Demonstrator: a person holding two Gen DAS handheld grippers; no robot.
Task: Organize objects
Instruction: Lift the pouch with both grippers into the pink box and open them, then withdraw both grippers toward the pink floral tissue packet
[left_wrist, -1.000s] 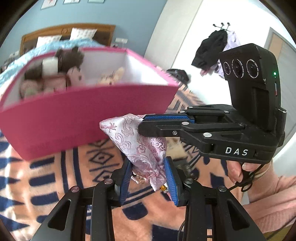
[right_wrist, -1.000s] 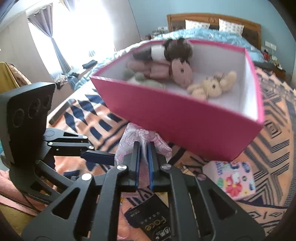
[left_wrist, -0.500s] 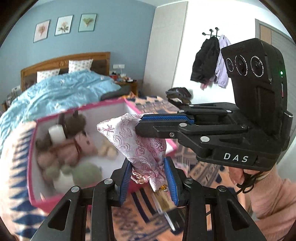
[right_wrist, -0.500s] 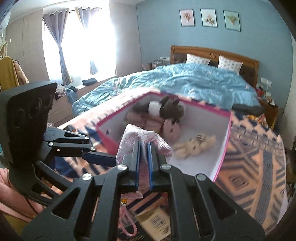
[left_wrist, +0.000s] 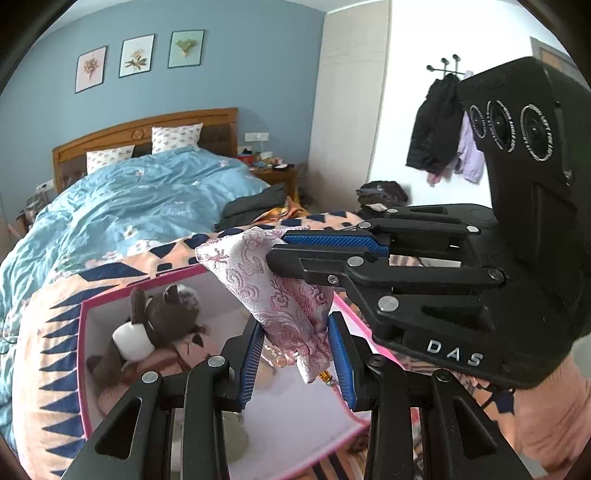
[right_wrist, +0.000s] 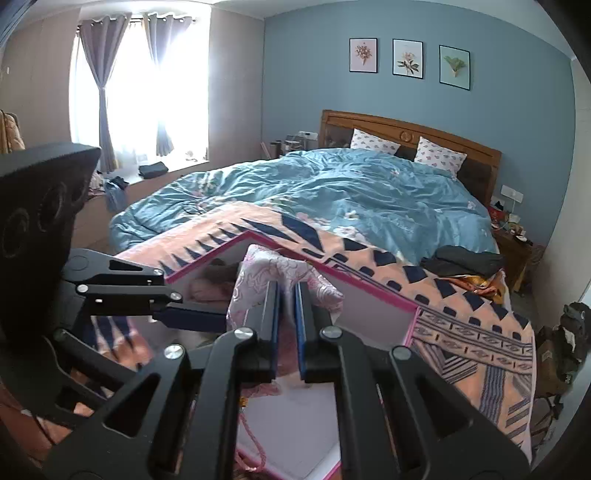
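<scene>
Lettering "DAS" is read on the right gripper (left_wrist: 295, 254), pinched on the upper corner of a pink brocade pouch (left_wrist: 280, 295). The pouch's lower end is clamped by the left gripper (left_wrist: 295, 354); it is held slanting over the pink box (left_wrist: 83, 354).

**Bedroom seen from your two wrist views**

You face a blue wall (right_wrist: 295, 92) bearing three framed prints (right_wrist: 408, 59) at upper centre. A wooden headboard (right_wrist: 410, 133) backs the blue duvet (right_wrist: 332, 192). Curtained window (right_wrist: 136, 92), upper left, glows brightly. Coats hang on hooks (left_wrist: 443, 136), upper right.
</scene>
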